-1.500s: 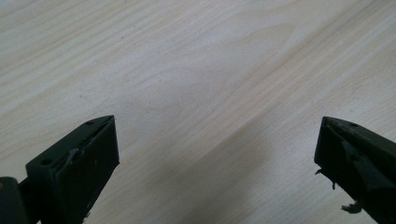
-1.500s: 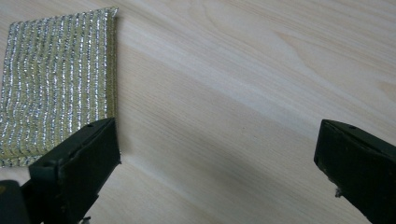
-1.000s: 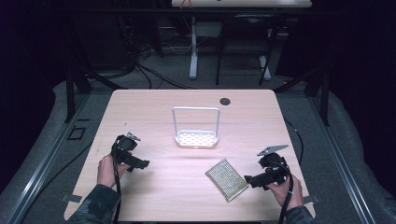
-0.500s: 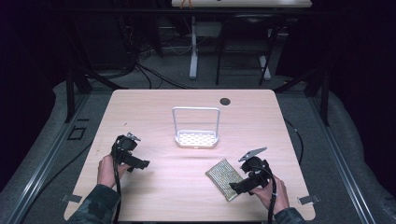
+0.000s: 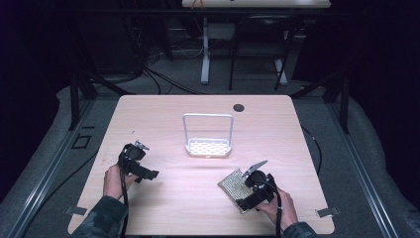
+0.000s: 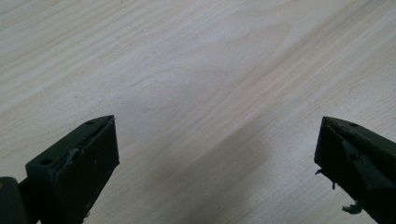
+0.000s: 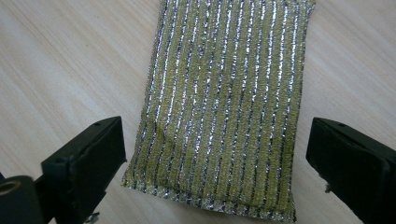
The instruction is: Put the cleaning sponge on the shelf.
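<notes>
High view: we see the table [image 5: 163, 119], a white rack [image 5: 208, 136] mid-table, and a sponge [image 5: 234, 185] at front right. The right gripper [image 5: 246, 201] sits over the sponge; the left gripper [image 5: 148, 174] is well apart at front left.

Left gripper view: we note jaws wide apart, nothing between them, bare wood below.

Right gripper view: we note jaws wide apart either side of the sponge [image 7: 224, 107], which lies flat, ungripped.
</notes>
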`<state>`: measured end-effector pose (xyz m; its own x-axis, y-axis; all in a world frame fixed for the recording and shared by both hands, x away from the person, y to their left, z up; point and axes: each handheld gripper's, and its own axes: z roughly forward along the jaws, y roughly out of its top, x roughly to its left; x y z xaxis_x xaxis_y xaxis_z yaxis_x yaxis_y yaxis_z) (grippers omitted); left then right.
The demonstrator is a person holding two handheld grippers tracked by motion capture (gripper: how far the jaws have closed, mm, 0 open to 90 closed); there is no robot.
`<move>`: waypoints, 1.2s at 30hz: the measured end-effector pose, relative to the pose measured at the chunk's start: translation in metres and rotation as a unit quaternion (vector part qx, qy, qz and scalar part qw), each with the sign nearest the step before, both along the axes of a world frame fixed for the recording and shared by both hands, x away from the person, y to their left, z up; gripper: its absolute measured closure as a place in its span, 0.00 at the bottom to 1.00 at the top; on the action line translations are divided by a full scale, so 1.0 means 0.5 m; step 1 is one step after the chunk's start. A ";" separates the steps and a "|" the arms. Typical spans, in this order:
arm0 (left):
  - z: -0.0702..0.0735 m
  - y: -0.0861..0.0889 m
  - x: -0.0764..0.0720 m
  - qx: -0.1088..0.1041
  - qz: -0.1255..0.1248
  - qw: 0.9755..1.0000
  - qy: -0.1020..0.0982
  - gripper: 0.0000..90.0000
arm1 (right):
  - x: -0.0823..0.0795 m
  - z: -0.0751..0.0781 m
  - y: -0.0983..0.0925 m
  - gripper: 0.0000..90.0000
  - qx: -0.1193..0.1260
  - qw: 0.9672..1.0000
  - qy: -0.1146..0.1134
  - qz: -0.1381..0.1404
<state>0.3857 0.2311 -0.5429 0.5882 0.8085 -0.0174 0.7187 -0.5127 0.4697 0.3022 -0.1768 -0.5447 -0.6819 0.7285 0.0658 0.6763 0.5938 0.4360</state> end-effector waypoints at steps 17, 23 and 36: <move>-0.004 0.000 0.002 0.001 -0.002 1.000 0.009 0.00 | -0.003 -0.015 0.010 0.23 -0.034 0.999 -0.004 0.009; -0.003 0.000 0.001 0.001 -0.002 1.000 0.007 0.00 | -0.004 -0.016 0.011 0.28 -0.039 0.999 -0.007 0.011; -0.003 -0.002 -0.002 0.004 -0.002 1.000 0.008 0.00 | -0.009 -0.016 0.012 0.42 -0.034 0.999 -0.014 0.017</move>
<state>0.3848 0.2298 -0.5445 0.5911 0.8063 -0.0207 0.7238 -0.5190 0.4546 0.2979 -0.1706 -0.5526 -0.7074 0.7068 -0.0031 0.6433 0.6456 0.4115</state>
